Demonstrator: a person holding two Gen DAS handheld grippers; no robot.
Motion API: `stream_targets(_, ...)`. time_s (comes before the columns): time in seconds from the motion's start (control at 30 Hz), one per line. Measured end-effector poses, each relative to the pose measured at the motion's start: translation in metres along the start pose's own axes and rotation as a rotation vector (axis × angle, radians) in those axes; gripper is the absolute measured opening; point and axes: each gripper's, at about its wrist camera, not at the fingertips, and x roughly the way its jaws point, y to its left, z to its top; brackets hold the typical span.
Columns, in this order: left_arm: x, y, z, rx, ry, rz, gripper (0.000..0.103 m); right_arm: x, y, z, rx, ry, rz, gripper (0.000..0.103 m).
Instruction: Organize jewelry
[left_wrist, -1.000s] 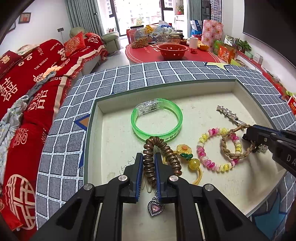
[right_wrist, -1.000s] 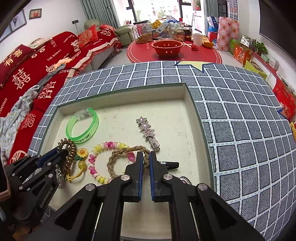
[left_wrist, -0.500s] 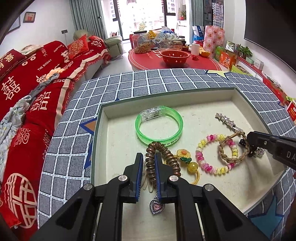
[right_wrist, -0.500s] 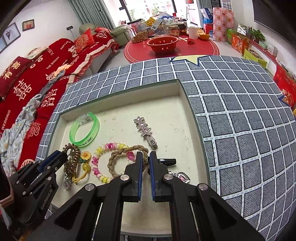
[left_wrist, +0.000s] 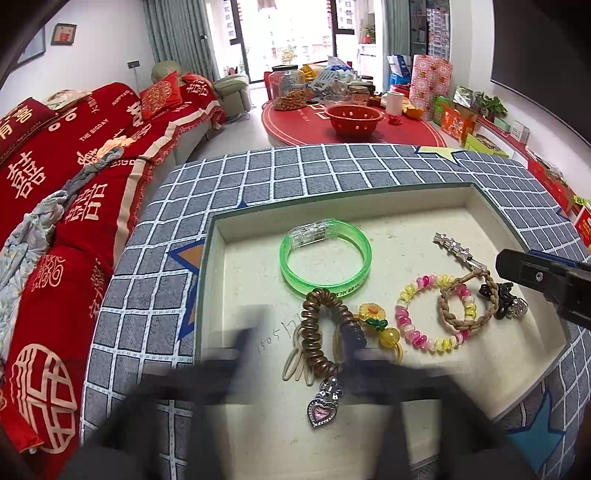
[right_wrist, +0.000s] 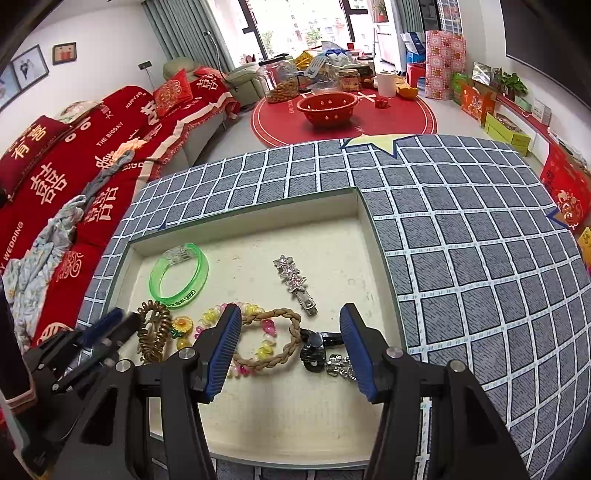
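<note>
Around the coil bracelet (left_wrist: 325, 332), jaws newly apart.

Tray (left_wrist: 476, 199) sits on checked cloth (left_wrist: 317, 173), all jewelry inside it. I see bangle (left_wrist: 325, 258) toward far left of tray; coil bracelet (left_wrist: 321, 332) just in front, touching bangle's near edge. Heart pendant (left_wrist: 322, 410) nearest me, below coil. Flower charm (left_wrist: 373, 314) right of coil, bead bracelet (left_wrist: 432, 310) further right, braided cord loop (left_wrist: 467, 306) overlapping its right side. Star hair clip (left_wrist: 456, 249) behind cord loop. Small clasp, perhaps claw clip (right_wrist: 314, 345), right of cord loop.
</note>
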Motion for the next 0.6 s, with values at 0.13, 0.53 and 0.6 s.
stream_targets(0.13, -0.0109, 0.0014, 0.0027, -0.004, -0.05, 0.013, 0.103, -0.0013, 0.001, 0.0009, -0.001, -0.009, -0.005, 0.059)
stream_targets(0.53, -0.0134, 0.0021, 0.0011, 0.01, -0.048, 0.038, 0.103, -0.0017, -0.0024, -0.0028, 0.023, 0.001, 0.007, 0.088)
stream_targets(0.6, -0.0137, 0.0023, 0.0001, 0.008, -0.046, 0.042, 0.103, -0.0025, -0.0017, -0.0039, 0.018, -0.001, 0.003, 0.093)
